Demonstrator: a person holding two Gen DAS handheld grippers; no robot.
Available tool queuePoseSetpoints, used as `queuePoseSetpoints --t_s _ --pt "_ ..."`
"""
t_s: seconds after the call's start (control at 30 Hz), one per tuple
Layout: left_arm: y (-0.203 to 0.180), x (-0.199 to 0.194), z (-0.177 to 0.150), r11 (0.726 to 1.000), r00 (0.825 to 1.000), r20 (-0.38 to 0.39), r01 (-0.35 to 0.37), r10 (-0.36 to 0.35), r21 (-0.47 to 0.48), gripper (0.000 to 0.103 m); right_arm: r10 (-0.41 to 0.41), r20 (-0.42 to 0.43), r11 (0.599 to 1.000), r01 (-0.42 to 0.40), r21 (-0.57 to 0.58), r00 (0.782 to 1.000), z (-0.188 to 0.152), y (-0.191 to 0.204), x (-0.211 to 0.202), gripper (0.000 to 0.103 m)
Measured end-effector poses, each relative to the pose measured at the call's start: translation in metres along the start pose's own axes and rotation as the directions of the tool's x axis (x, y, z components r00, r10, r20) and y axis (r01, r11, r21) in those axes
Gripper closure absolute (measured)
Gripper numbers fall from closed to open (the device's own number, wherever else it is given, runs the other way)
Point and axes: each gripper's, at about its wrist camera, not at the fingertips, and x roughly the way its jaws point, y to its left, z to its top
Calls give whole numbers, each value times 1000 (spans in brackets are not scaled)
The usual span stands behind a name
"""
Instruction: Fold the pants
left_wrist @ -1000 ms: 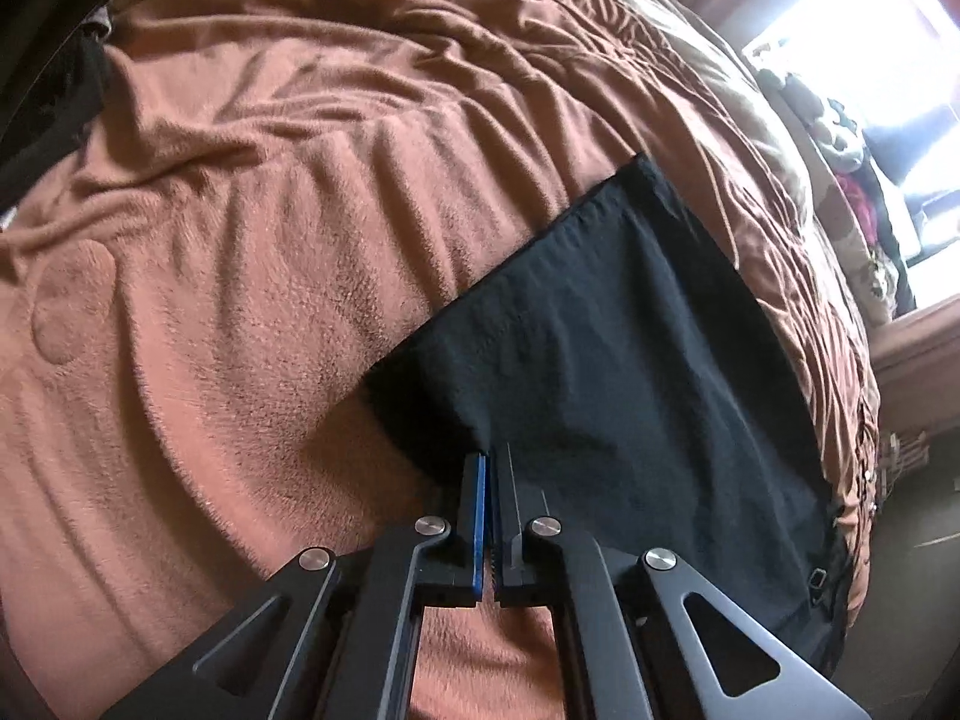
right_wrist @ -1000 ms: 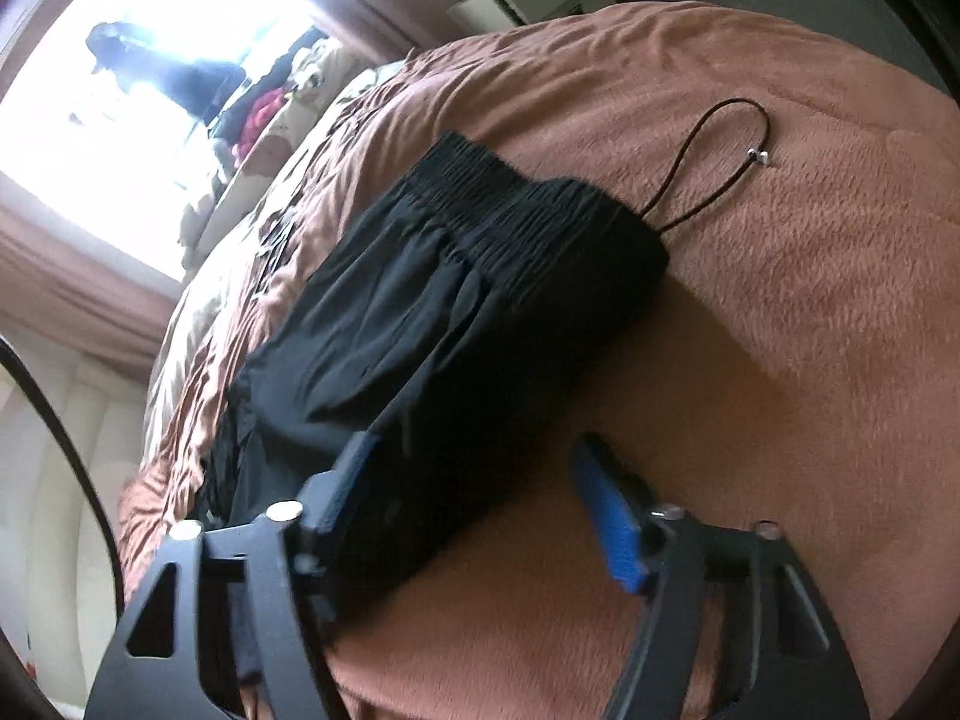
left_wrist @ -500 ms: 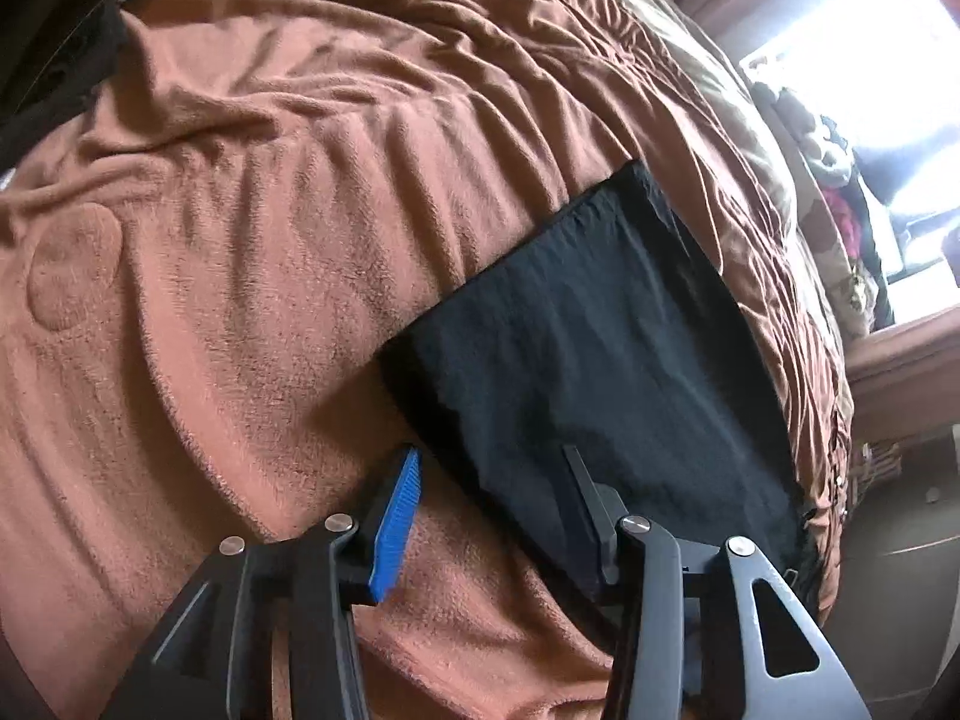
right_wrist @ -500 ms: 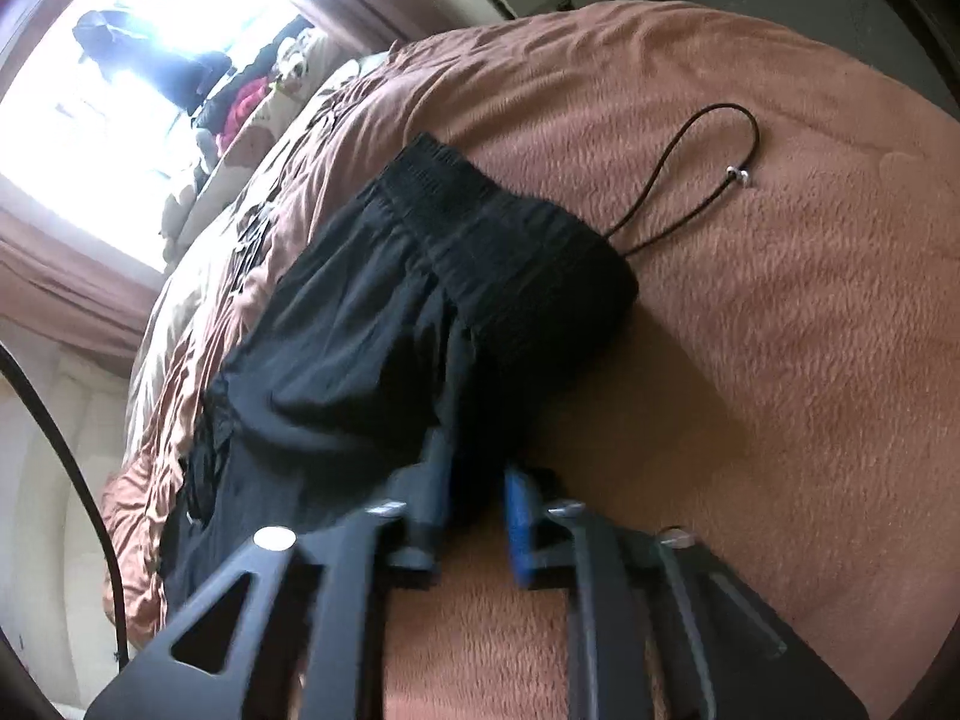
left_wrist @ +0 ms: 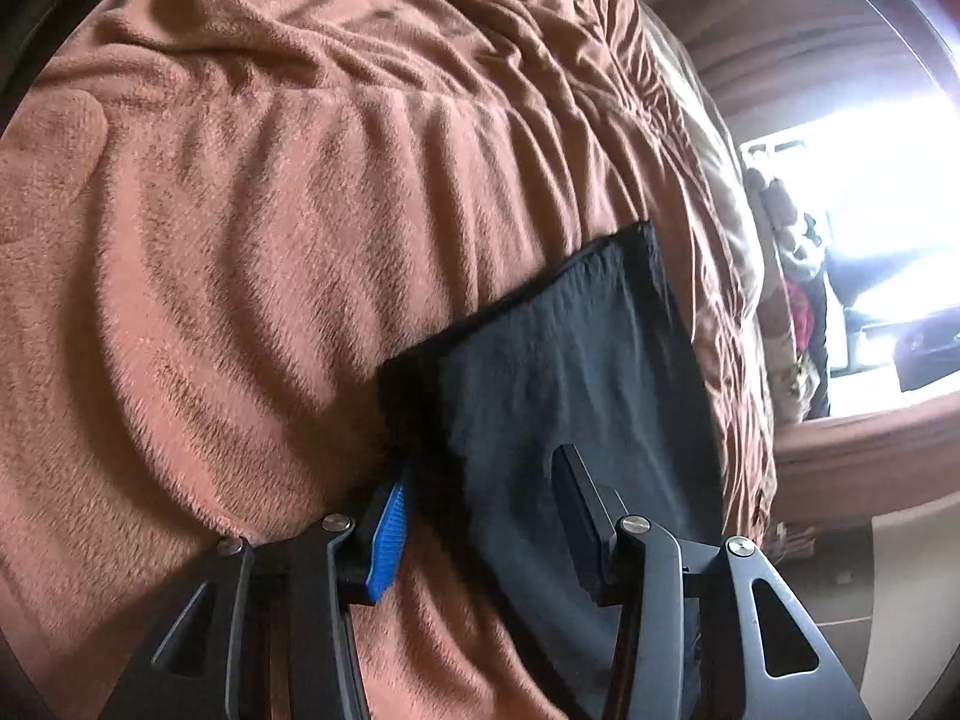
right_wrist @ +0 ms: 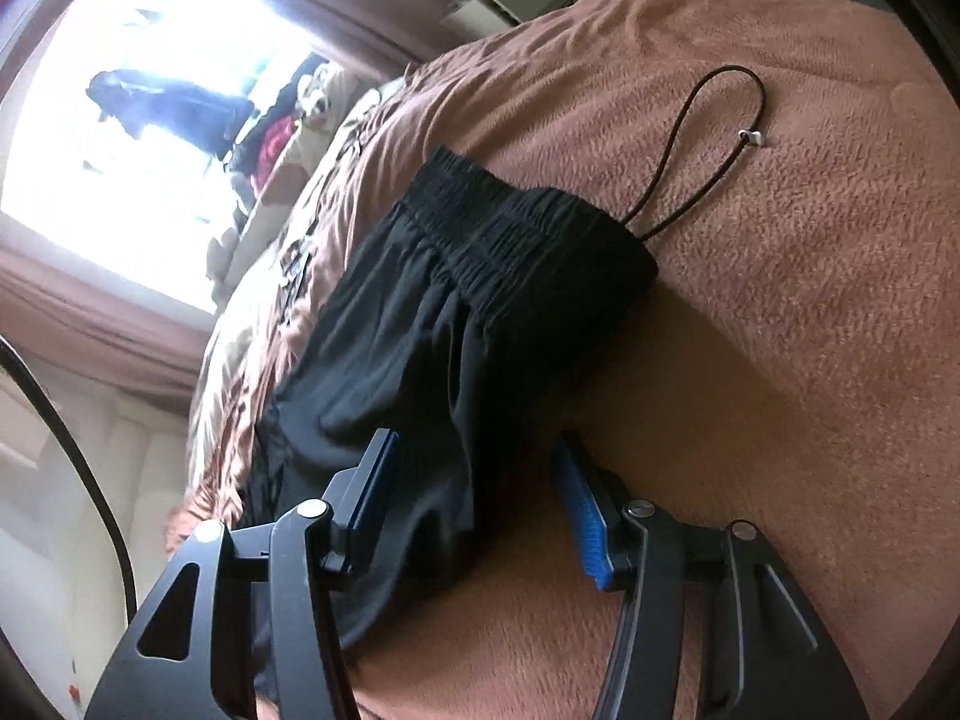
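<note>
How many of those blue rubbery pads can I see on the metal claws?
2. One is on the left finger of the left gripper, beside the pants. One is on the right finger of the right gripper. The opposite fingers' pads may be hidden.

Black pants [right_wrist: 432,330] lie flat on the brown blanket [right_wrist: 780,360], gathered elastic waistband up, drawcord [right_wrist: 708,138] looped beside it.

The left gripper [left_wrist: 480,483], fingers [left_wrist: 389,525] spread, straddles the black pants' [left_wrist: 576,384] edge on the brown blanket [left_wrist: 240,240].
</note>
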Motion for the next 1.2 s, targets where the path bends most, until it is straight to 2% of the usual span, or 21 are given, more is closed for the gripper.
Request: queuePoseSetpoints --t_s 0.07,0.13,0.2,0.23,0.3,0.33,0.43,0.5,0.83,1.03,1.2 --pt "-2 0 1 1000 1000 22 -2 2 5 56 6 15 1000 -7 7 1000 -1 -2 2 52" --pt "-6 1 1 1000 999 46 -6 6 18 56 3 37 1000 -4 23 999 -3 -5 4 58" --pt "-7 3 -1 1000 998 66 -9 8 19 59 -6 53 998 3 55 999 -2 -10 8 72" --pt "-9 5 -1 1000 997 71 -18 17 21 64 -3 59 997 -1 71 998 -2 -12 10 75" --pt "-6 7 0 999 997 66 -39 38 21 95 -5 70 996 -1 90 998 -3 -14 10 84" --pt "-5 6 4 1000 998 59 -28 27 12 98 -12 78 996 5 86 997 -4 -11 9 85" --pt "-9 -4 10 999 996 80 -35 33 31 101 -24 96 998 19 58 995 -11 0 1 90" --pt "-16 -12 13 999 996 88 -14 10 43 101 -16 103 999 12 41 995 -12 9 -4 92" --pt "-53 -61 29 994 990 129 49 -62 94 101 19 84 999 -15 -48 996 -10 37 -28 93" --pt "-44 -100 34 994 987 146 46 -60 100 101 29 48 997 -25 -78 998 -12 45 -37 93" --pt "-22 -132 29 995 988 145 38 -52 97 101 12 16 996 -10 -94 1000 -20 40 -50 93"
